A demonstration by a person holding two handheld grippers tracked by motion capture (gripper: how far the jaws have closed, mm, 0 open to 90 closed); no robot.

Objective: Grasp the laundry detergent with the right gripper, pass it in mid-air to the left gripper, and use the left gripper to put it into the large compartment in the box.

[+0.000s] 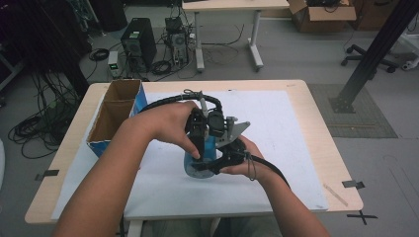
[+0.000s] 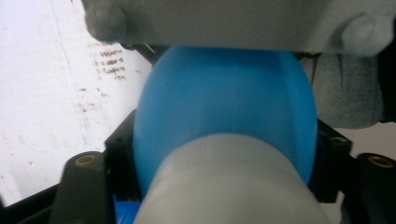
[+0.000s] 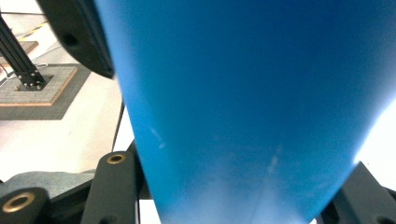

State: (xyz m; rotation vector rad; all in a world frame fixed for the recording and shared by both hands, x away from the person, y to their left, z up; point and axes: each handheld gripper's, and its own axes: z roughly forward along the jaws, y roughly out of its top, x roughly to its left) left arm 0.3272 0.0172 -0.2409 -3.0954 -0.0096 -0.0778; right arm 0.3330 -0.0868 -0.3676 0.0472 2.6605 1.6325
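**Operator:** Nearest me, my right gripper [image 1: 225, 160] is clamped on the body of the blue plastic bottle [image 1: 200, 160]. In the right gripper view that blue wall [image 3: 252, 107] sits squeezed between the two black jaws.

**Observer:** And the left?

**Operator:** My left gripper [image 1: 200, 129] comes down from above. In the left gripper view its jaws sit on either side of the bottle's pale grey cap [image 2: 229, 182], pressed against it, so I read it as gripping the cap.

**Observer:** What worries you?

**Operator:** If I twist the cap while the right grip is shallow, the smooth body could spin or slip out and drop onto the white mat [image 1: 276, 128]. The two grippers are also crowded together, so they may knock.

**Observer:** Which way does it point?

**Operator:** Its long axis runs roughly upright, cap upward, held just over the mat's near middle. Farther left stands the open cardboard box [image 1: 116, 116].
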